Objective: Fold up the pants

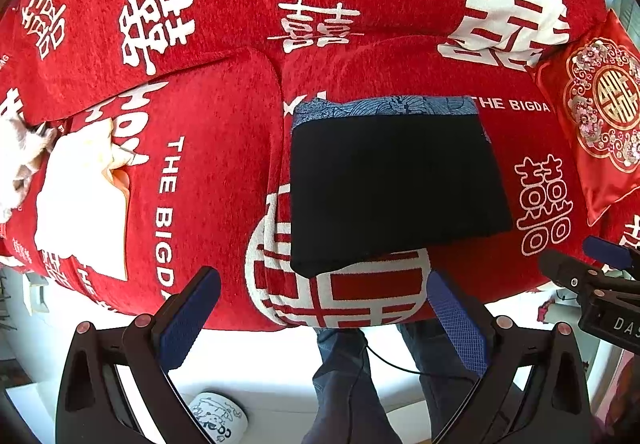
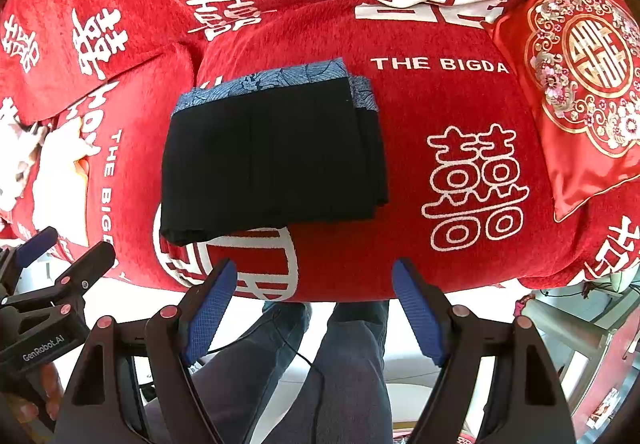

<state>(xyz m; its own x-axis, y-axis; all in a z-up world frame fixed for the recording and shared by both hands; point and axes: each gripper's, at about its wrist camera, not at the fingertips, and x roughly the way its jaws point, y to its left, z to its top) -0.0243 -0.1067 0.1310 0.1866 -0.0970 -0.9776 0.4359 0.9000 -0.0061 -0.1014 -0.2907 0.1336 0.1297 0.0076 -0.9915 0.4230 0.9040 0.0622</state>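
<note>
Looking from the left end of the red sofa (image 1: 224, 180), I see a pale, cream-coloured garment (image 1: 84, 200) lying crumpled on the left seat cushion, well apart from everything else, as if set aside. Next comes the left gripper (image 1: 324, 308), held back off the front edge of the seat over the white floor, its jaws spread wide with the blue pads facing each other and nothing between them; it touches no cloth. Beyond it, on the middle cushion, the pants (image 1: 396, 184) lie folded into a compact dark rectangle, with a blue patterned waistband (image 1: 384, 108) showing along the far edge toward the backrest. The near left corner of the pile overlaps a large white character printed on the cover, and from the right-hand camera the right side shows several stacked layers, so I judge the folding to be done or nearly so, and the bundle left squared up on the flat of the cushion where it will keep its shape. The right gripper (image 2: 312, 296) hangs at about the same height just beside its partner, likewise clear of the sofa, jaws spread and empty. Both tools sitting back and open suggests to me a release and a pause to check the result. Farthest right, an embroidered red pillow (image 2: 580, 84) leans against the sofa's armrest end, untouched.
</note>
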